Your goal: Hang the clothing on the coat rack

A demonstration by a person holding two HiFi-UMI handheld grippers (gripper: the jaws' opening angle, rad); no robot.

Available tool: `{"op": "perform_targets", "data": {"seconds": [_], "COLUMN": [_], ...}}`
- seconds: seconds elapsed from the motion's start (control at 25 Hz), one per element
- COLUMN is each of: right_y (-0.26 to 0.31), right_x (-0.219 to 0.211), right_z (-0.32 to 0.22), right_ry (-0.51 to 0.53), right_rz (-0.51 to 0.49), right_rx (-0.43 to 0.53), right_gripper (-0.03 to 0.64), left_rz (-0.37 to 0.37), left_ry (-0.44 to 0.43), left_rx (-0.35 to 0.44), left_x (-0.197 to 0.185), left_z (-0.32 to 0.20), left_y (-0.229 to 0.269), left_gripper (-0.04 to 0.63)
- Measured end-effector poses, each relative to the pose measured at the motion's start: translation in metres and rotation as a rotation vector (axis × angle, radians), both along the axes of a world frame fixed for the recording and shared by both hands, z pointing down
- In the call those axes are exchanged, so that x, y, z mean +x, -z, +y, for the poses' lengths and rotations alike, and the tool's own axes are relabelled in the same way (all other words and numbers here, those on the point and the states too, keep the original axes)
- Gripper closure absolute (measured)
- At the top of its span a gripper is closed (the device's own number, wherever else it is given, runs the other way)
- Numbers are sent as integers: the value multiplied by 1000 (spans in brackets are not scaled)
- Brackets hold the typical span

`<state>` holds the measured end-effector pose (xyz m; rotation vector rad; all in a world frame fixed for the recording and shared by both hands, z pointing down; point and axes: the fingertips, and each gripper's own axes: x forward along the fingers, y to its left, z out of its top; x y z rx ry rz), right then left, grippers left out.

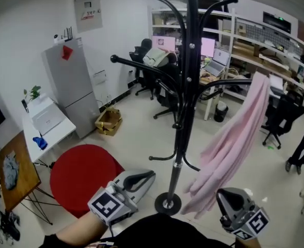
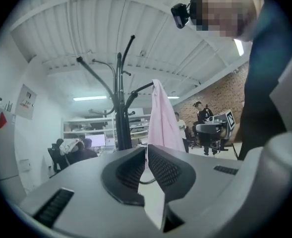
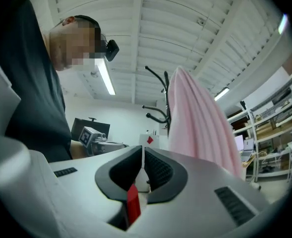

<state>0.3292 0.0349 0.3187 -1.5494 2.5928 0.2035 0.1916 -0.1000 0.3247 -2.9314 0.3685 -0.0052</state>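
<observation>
The left tool (image 1: 149,175) and right tool (image 1: 222,195) sit closed, empty.

Coat rack (image 1: 186,87) top cut off by head view's upper edge. Pink garment (image 2: 161,123): lower part hidden bhd left gripper (image 2: 146,150); same w/ right gripper (image 3: 142,151) in its own view. Person (image 1: 302,146) at head view's right edge, legs only. Wall panel (image 1: 88,13) print too small to read.

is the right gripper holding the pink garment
No, the right gripper is shut and empty, while the pink garment hangs from the coat rack.
</observation>
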Motion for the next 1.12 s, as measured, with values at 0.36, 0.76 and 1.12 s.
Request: {"op": "perform_targets", "data": {"seconds": [0.36,0.76,1.12], "right_y": [-102,-181,-199], "right_x": [-152,-278,-306], "right_z": [-88,-192,-222], "right_ry": [56,242,294], "right_rz": [11,-11,15], "right_rx": [-200,-408,-453], "right_gripper": [602,617,617], "left_rz": [-34,17,30], "left_ry": [118,358,434], "left_rx": [-356,-447,-468], "left_x": [-146,-284,-318], "left_z": [-44,-75,-81], "left_y": [-107,-173,-186], "left_gripper": [591,595,595]}}
